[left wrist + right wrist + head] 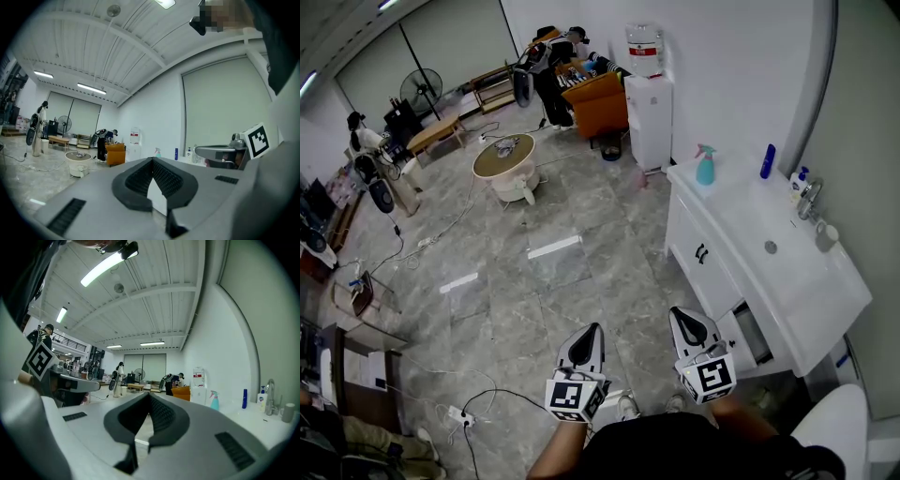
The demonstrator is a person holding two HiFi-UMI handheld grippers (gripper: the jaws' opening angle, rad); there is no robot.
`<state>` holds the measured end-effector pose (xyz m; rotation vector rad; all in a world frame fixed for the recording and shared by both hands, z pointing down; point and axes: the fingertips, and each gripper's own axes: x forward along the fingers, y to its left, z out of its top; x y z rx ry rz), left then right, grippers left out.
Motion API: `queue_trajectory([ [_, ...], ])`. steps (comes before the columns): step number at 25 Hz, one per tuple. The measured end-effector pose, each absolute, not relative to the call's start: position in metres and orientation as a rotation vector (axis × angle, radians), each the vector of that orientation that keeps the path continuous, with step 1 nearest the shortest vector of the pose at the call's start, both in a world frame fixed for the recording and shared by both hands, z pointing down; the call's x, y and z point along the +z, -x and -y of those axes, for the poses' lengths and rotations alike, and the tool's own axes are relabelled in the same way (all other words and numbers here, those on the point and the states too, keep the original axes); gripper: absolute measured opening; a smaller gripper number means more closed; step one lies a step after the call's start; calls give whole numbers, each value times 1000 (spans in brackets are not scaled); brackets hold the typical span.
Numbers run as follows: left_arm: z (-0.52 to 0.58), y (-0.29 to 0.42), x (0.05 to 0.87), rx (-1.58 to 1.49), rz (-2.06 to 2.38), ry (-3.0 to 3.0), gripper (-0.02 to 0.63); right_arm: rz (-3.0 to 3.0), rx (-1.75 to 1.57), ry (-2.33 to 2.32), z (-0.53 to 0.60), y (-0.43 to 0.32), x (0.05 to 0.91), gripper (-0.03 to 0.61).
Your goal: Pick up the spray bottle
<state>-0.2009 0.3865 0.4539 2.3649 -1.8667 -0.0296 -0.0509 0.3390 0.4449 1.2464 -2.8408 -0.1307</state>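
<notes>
1. Far left there's a fan (422,86) by the wall, and a bit right of it a round table (504,157) out on the grey floor tiles.
2. The left gripper (596,329) is held low and level in front of the person. Its jaws are pressed together at the tips and there's nothing between them.
3. Back of the room there's an orange chair (600,101), with a white water dispenser (650,108) just beside it.
4. The right gripper (674,311) sits next to the left one, also level. Same deal: jaws closed tight and empty.
5. The spray bottle (705,166), teal with a pink trigger, stands upright on the far left corner of the white counter (825,300), near the dispenser. It's well apart from both grippers.
6. Further right along the back of the counter are a blue bottle (767,160) and then the tap (809,199).
</notes>
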Motion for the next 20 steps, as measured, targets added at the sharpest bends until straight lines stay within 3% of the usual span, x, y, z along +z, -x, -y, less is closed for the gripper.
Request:
queue_trajectory([
  [3,-389,211,455,-13,1855,-2379,-6,2839,-144,-1254,-341,62,444,0],
  [7,-393,224,459,5,1828,-2397,-6,2823,-157,-1264,-344,76,446,103],
  [12,-395,234,467,31,1791,-2419,-6,2798,-188,-1352,-341,80,446,308],
  [17,-382,233,475,49,1755,-2420,-6,2769,-252,-1513,-322,68,437,578],
  [20,-367,230,478,65,1741,-2426,-6,2773,-256,-1543,-304,61,435,592],
])
